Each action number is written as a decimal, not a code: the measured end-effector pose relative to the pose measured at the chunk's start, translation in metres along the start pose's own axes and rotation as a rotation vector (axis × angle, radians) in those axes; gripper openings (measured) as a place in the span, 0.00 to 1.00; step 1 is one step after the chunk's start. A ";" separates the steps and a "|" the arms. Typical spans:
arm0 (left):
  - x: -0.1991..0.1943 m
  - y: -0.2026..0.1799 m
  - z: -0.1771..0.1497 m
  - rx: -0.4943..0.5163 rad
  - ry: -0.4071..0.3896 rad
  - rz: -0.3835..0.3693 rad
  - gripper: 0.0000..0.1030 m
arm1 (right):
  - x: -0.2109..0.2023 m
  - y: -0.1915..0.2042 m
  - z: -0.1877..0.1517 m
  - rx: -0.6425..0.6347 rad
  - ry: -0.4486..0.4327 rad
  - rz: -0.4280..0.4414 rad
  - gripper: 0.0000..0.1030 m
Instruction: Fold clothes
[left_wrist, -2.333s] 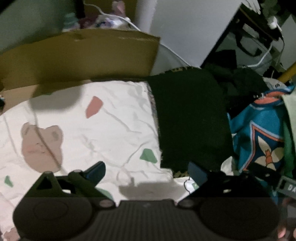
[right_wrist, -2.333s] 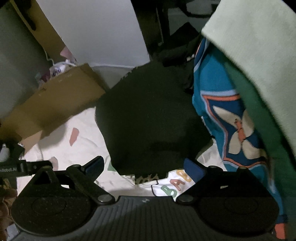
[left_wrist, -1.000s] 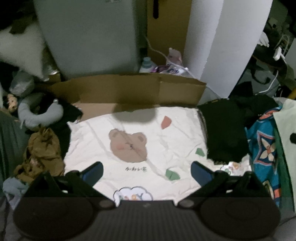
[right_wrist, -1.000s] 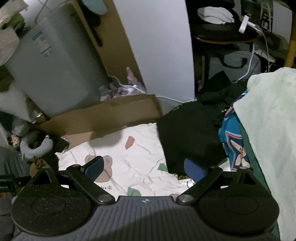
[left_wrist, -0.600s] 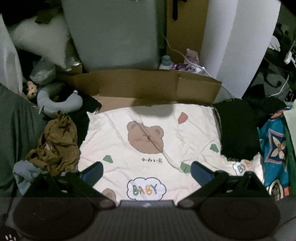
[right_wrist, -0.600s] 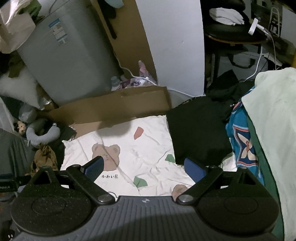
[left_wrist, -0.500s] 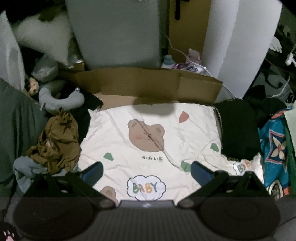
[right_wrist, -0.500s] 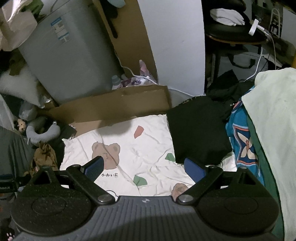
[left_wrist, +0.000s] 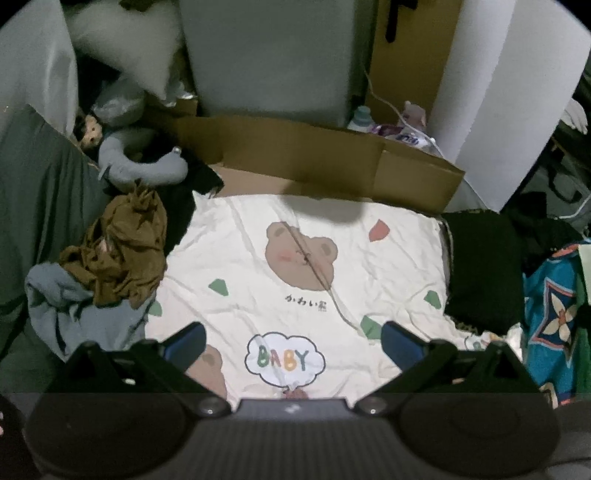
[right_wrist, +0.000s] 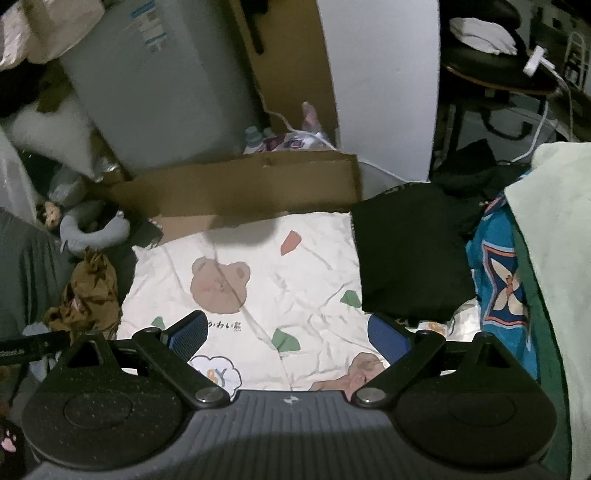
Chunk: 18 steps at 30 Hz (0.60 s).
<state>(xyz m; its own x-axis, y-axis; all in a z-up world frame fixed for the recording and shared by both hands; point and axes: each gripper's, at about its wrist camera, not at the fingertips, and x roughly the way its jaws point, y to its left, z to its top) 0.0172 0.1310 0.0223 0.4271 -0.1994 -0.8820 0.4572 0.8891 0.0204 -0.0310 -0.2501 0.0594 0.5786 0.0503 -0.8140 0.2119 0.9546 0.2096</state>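
Both tongs agape above bear-print sheet (left_wrist: 388, 273)

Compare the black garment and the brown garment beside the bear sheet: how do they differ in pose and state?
The black garment lies flat with straight edges, seemingly folded; the brown garment is a crumpled heap. The black one sits at the right edge of the bear sheet, overlapping it; the brown one sits off the left edge, on a grey-blue cloth. Shared: neither is held; the left gripper and right gripper are open.
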 end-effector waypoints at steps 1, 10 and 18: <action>0.001 -0.001 -0.002 0.000 0.005 0.003 0.99 | 0.001 0.002 -0.001 -0.011 0.003 0.002 0.94; 0.006 -0.006 -0.017 -0.049 0.019 0.014 0.99 | 0.007 0.007 -0.006 -0.037 0.032 0.034 0.94; 0.003 -0.012 -0.023 -0.074 0.030 0.039 0.99 | 0.010 0.013 -0.011 -0.090 0.068 0.047 0.94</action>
<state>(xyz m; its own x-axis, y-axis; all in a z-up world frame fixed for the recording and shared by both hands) -0.0050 0.1289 0.0082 0.4195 -0.1531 -0.8948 0.3816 0.9241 0.0208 -0.0313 -0.2339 0.0480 0.5304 0.1125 -0.8402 0.1124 0.9731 0.2013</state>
